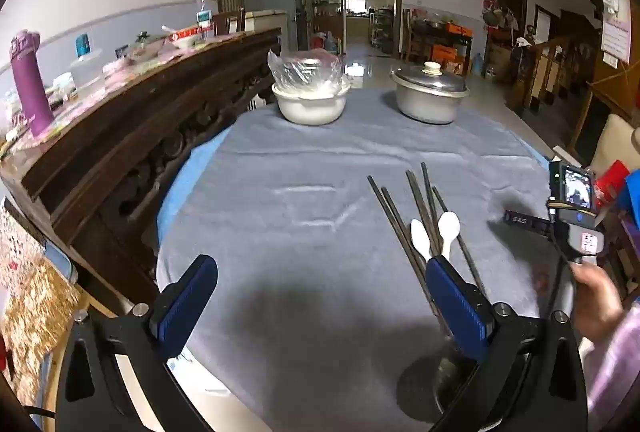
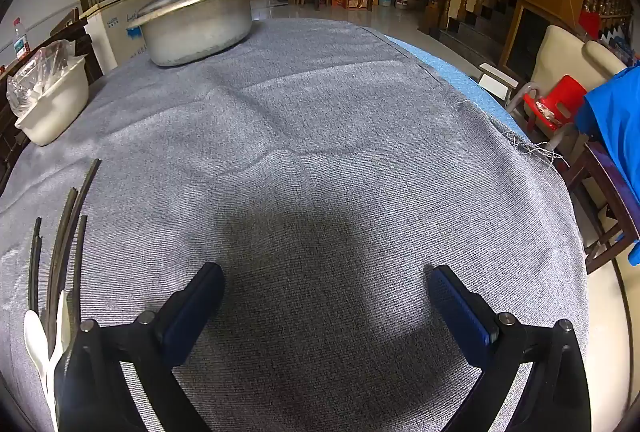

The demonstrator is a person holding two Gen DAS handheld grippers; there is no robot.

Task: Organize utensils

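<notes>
Several dark chopsticks (image 1: 404, 216) lie in a loose bundle on the grey tablecloth (image 1: 304, 168), with two white plastic spoons (image 1: 447, 228) on top of them. My left gripper (image 1: 320, 296) is open and empty, hovering over the cloth; its right finger (image 1: 456, 296) hides the near ends of the utensils. A dark metal bowl (image 1: 448, 384) shows partly under that finger. In the right wrist view the chopsticks (image 2: 60, 252) and spoons (image 2: 34, 336) lie at the far left, left of my open, empty right gripper (image 2: 324, 308).
A white bowl with a plastic bag (image 1: 310, 92) and a lidded aluminium pot (image 1: 430, 92) stand at the table's far side. A carved dark wooden sideboard (image 1: 132, 136) runs along the left. A chair and red stool (image 2: 560, 100) stand right of the table.
</notes>
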